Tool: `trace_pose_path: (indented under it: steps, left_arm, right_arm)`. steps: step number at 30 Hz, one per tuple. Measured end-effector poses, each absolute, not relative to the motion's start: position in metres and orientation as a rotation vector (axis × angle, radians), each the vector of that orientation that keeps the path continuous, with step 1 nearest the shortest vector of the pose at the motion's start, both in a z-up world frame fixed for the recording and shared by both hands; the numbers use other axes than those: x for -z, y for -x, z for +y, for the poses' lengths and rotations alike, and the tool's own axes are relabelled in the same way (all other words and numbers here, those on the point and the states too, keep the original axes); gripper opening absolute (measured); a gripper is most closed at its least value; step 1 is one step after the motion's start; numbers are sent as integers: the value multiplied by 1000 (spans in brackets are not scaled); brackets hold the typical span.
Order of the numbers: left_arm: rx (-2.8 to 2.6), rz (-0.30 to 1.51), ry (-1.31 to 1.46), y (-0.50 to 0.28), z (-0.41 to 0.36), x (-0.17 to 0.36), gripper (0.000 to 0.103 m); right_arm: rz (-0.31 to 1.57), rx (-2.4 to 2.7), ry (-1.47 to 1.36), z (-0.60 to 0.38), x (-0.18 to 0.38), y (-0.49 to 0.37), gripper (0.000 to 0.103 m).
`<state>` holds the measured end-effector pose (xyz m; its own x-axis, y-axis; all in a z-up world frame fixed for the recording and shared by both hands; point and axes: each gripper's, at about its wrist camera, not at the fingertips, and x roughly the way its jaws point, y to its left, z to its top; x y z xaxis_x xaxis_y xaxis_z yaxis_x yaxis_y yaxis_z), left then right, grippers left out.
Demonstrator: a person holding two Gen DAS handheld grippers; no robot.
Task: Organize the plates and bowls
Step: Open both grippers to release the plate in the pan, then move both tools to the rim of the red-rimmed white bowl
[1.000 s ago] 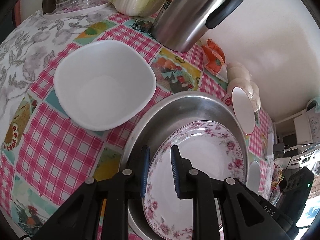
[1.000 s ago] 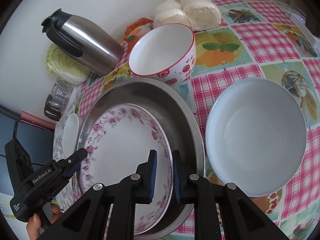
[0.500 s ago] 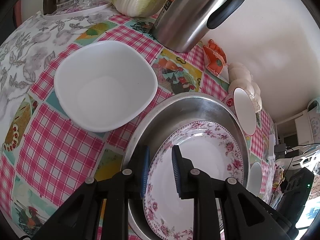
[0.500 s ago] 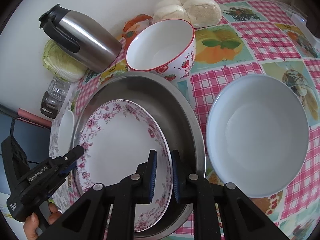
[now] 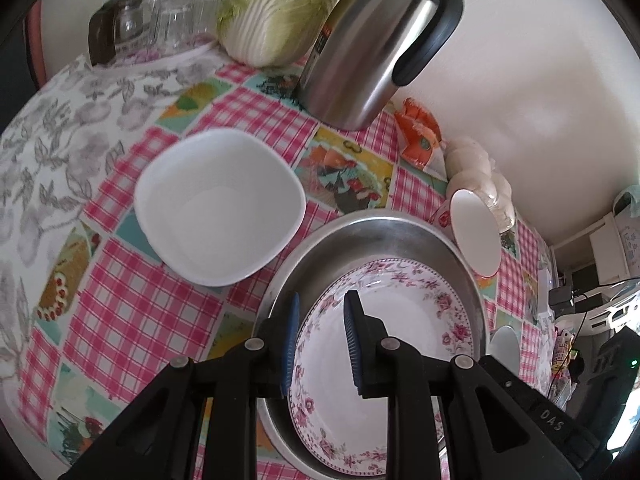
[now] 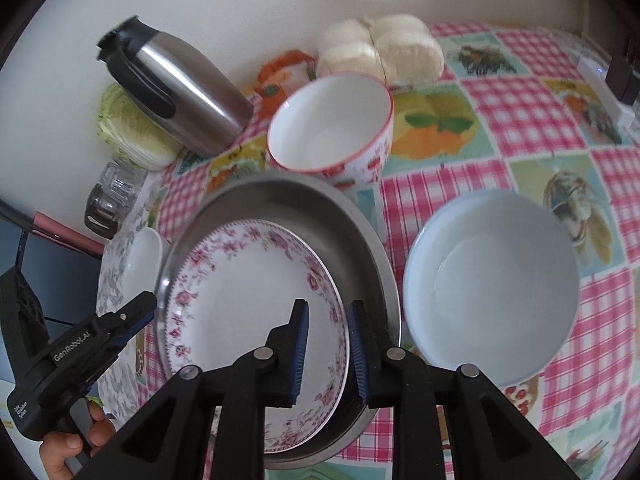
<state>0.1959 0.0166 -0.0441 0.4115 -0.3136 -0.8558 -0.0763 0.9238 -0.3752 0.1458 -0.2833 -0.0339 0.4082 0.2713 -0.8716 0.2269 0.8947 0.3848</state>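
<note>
**Both claws loosen on the floral plate as it lies in the steel basin**

The plate [image 6: 248,300] is down inside the basin [image 6: 280,200], leaning a little on the basin's sloped wall, and the grip is coming off it. A second ago the right gripper [image 6: 329,350] had its pads nearly closed around the plate's rim; now the blue pads stand visibly wider apart, straddling the rim on the basin's right side, and nothing looks pinched. Same story on the other side: the left gripper [image 5: 320,340] has its jaws part-open over the plate's left rim [image 5: 384,360], a touch wider than before, with a gap between pad and china.

So the plate appears delivered. That's one piece stacked, I'd say, and the release is under way rather than finished, because both claws are still astride the rim.

What's left? The square white bowl [image 5: 220,204] sits on the table just left of the basin. The pale blue bowl [image 6: 492,284] sits just right of it, and the red-rimmed bowl [image 6: 332,124] waits behind, toward the wall. The kettle [image 6: 180,96] and cabbage [image 5: 280,4] stand along the back edge.

Next call, likely: pull both claws back clear of the rim without nudging the plate, then go for a bowl.
</note>
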Motion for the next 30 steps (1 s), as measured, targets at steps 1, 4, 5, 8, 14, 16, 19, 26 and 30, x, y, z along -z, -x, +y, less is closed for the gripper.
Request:
trace_pose_path:
  steps: [1,4,5,8,14,16,19,26,30]
  left_arm:
    - [152,1138,377,-195,17,41,24]
    - [137,1114,333,-192,18,30,35]
    - [128,1107,314,-191,18,26,37]
    - [110,1098,286,-189,19,21,49]
    - [91,1111,248,-189,18,22,66]
    - [83,1116,234,-189,17,23,67]
    - [71,1123,210,-190,16,24,71]
    - [42,1108,136,-189,11,25,102]
    - [21,1095,74,-189,6,24,102]
  right_arm:
    - [1150,-31,-483,-283,28,-145,23]
    - [1119,-21,-452,-282,14,-143,28]
    - [1110,-12,-437,-282,11,-142,31]
    - [1094,15,-386,-278,3,-140,46]
    - [1105,41,-346,-278,5,-141,71]
    - [1104,55,-333,-279,6,-140,78]
    - [1095,62,-320,-279,5,-140,85]
    - [1067,74,-262,-276,2,-139,103]
    - [1050,72,-218,-271,-1,-139,103]
